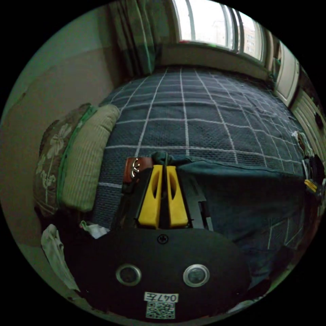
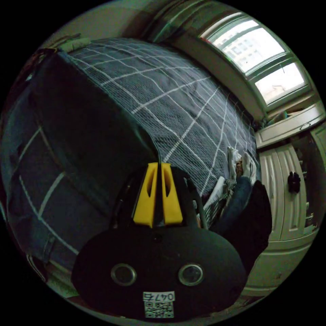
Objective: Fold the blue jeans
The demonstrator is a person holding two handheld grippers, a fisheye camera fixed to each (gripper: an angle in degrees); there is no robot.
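Jeans (image 1: 244,200) hang stretched between both tongs above the checked bed (image 1: 190,115). Left tongs (image 1: 164,166) are pinched tight on the waistband beside its leather patch (image 1: 135,168); right tongs (image 2: 157,164) are clamped on the opposite edge. Pillows (image 1: 81,156) lie against the wall.

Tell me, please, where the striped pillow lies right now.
In the left gripper view, the striped pillow lies at picture-left on the checked bedspread, against a floral cushion.

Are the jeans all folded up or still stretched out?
Stretched out. The blue jeans hang as a wide flat sheet, pinched at the top edge by the left tool and right tool.
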